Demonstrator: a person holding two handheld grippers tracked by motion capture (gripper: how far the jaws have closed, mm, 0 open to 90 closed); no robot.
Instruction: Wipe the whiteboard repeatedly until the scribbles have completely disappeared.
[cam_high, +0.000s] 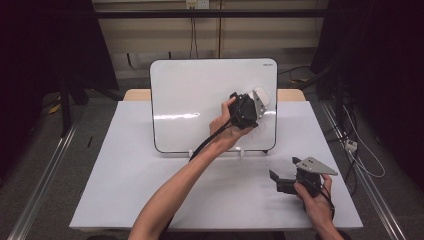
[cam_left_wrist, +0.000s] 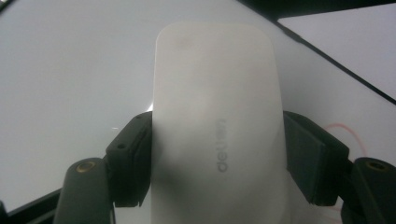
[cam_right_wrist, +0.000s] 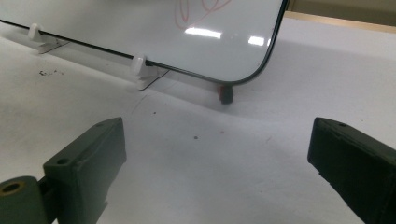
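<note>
A white board eraser (cam_left_wrist: 217, 116) with grey lettering sits clamped between the black jaws of my left gripper (cam_left_wrist: 217, 154), which is shut on it. In the high view, the left gripper (cam_high: 252, 107) holds the eraser (cam_high: 262, 98) against the right part of the upright whiteboard (cam_high: 200, 100). Faint red scribbles (cam_left_wrist: 343, 128) mark the board to the right of the eraser, and they also show low on the whiteboard (cam_right_wrist: 140, 28) as red lines (cam_right_wrist: 201, 9). My right gripper (cam_high: 282, 169) rests on the table at the front right, its jaws (cam_right_wrist: 217, 158) wide open with nothing between them.
The whiteboard stands in white clip feet (cam_right_wrist: 138, 65) on a white table (cam_high: 125, 190). A small dark stub with a red tip (cam_right_wrist: 225, 93) sits under the board's lower corner. Dark specks lie on the table in front. Cables run on the floor to the right (cam_high: 360, 150).
</note>
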